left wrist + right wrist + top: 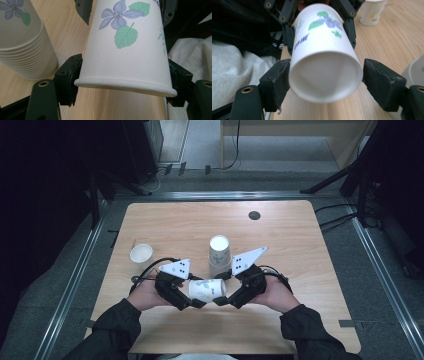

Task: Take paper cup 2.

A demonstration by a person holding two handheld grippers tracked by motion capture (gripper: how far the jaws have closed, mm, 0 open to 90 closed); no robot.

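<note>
A flowered paper cup (206,290) is held sideways just above the tabletop (165,225), caught between the two tools. The left hand-held gripper (199,303) is clamped on the rim end, with a pad pressed to each side of the rolled lip, as seen in the left gripper view (125,62). The right hand-held gripper (218,301) sits at the bottom end; in the right gripper view the cup's base (325,72) is faced head-on and the jaws look shut onto it, the left pad touching and the right one right at the wall, though a sliver of gap can't be ruled out there.

Just beyond the right hand-held gripper a stack of cups (219,254) stands upside down, and a single cup (141,254) stands upright well off past the left one.

It looks like one cup is being pulled out of another, or handed across, so the trick is probably light pressure. Paper walls get crushed fast, so the grip is best kept on the stiff parts: the rolled rim and the base ring. A straight pull along the cup's axis should be used, maybe with a slight twist if two cups are stuck together. The cup should be kept clear of the stack beside it so nothing gets knocked over.
</note>
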